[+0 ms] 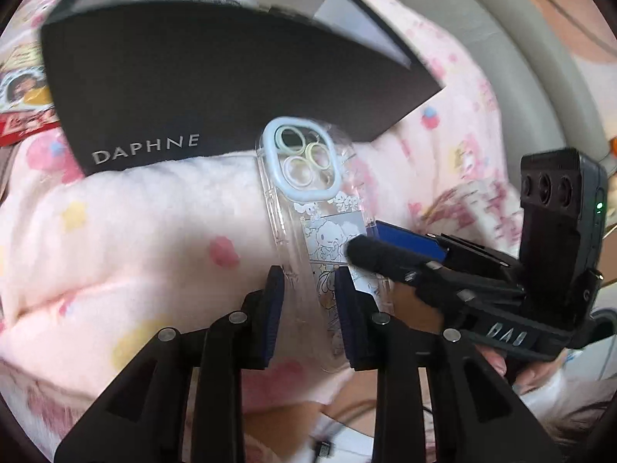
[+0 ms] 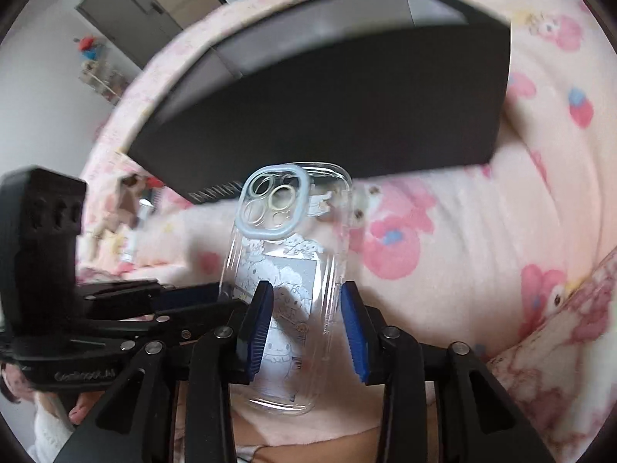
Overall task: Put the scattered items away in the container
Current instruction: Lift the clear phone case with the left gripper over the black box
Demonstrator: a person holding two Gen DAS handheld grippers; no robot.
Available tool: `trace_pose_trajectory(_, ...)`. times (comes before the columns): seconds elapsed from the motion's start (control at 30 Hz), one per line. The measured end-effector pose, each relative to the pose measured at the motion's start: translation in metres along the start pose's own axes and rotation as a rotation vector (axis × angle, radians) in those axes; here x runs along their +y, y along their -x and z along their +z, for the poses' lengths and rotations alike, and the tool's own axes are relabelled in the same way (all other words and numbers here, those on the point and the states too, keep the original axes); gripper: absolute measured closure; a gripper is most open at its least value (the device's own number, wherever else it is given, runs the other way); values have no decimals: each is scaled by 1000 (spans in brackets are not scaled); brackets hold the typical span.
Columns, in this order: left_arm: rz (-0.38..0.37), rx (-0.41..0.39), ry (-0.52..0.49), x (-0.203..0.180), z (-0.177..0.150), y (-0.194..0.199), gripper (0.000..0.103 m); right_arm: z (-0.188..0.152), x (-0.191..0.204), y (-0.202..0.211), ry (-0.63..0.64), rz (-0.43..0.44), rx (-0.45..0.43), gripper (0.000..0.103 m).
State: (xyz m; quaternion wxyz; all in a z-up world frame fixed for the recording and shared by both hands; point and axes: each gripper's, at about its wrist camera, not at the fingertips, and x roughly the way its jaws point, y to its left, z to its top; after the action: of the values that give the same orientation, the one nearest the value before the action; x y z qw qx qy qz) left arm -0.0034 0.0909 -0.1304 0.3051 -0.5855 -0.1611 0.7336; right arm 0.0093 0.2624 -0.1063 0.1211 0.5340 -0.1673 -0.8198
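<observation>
A clear phone case [image 1: 308, 193] with cartoon drawings and a pale blue camera frame is held up in front of the dark shoe box [image 1: 193, 88] marked DAPHNE. The box is open at the top. My right gripper [image 2: 306, 316] is shut on the case [image 2: 293, 270], one pad over its face and the other against its right edge. From the left wrist view, my right gripper [image 1: 370, 237] reaches in from the right. My left gripper [image 1: 310, 297] straddles the case's left edge, and its pads do not seem to press. In the right wrist view, my left gripper [image 2: 219, 297] comes in from the left.
A pink patterned blanket [image 1: 115, 231] covers the surface under everything. A red snack packet [image 1: 23, 92] lies left of the box [image 2: 347, 108]. A grey cabinet [image 2: 127, 11] and a small shelf of toys [image 2: 96, 65] stand far back. A hand [image 2: 81, 409] holds the left tool.
</observation>
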Motion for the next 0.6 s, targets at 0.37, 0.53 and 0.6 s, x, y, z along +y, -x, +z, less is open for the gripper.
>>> trace_pose_trajectory(0.37, 5, -235, -84, -59, 77, 78, 79, 79, 15, 84, 145, 120, -220, 73)
trace_pose_trajectory(0.53, 38, -245, -60, -55, 142, 59, 79, 138, -3, 69, 134, 140, -234, 73)
trace_pose_trajectory(0.6, 12, -226, -28, -46, 163, 44, 78, 157, -13, 60, 116, 125, -223, 73)
